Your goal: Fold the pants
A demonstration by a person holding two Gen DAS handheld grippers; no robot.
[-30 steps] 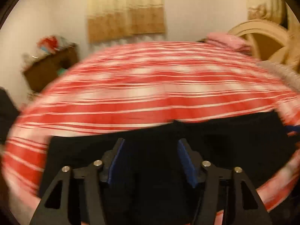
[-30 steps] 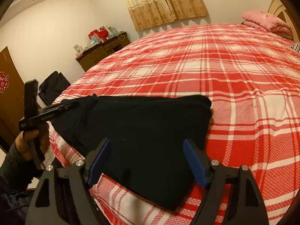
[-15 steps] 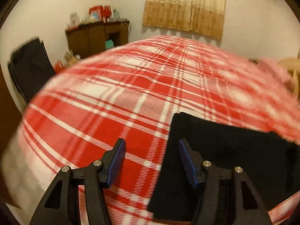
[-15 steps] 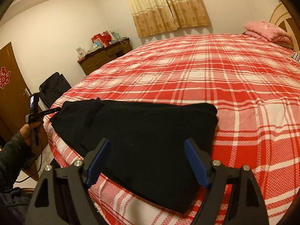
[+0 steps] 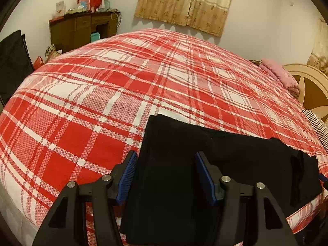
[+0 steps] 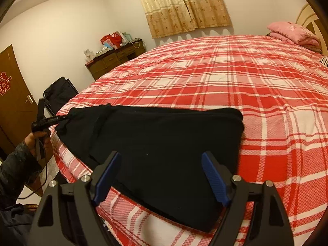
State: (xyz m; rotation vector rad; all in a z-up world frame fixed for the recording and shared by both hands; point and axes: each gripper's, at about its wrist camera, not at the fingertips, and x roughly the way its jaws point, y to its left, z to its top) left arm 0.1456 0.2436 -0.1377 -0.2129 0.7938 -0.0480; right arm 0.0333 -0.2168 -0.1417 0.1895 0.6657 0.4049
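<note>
Black pants (image 5: 205, 164) lie folded lengthwise along the near edge of the red plaid bed (image 5: 123, 94). My left gripper (image 5: 165, 160) is open and empty, its blue pads straddling the pants' left end from just above. In the right wrist view the pants (image 6: 164, 139) stretch from the left bed corner to mid-bed. My right gripper (image 6: 160, 160) is open and empty, hovering over the pants' near right part. The left gripper (image 6: 51, 121) also shows there, held by a hand at the pants' far left tip; its jaws look edge-on.
A brown dresser (image 5: 82, 28) with clutter stands by the far wall. A black bag (image 6: 59, 94) sits by the door. A pink pillow (image 6: 293, 32) and a cream headboard (image 5: 307, 84) are at the bed's head. A curtain (image 5: 184, 4) hangs behind.
The left gripper swung left then steadied at the pants' left end. The pants settled flatter on the bed. The right gripper stayed open, nearly still.
</note>
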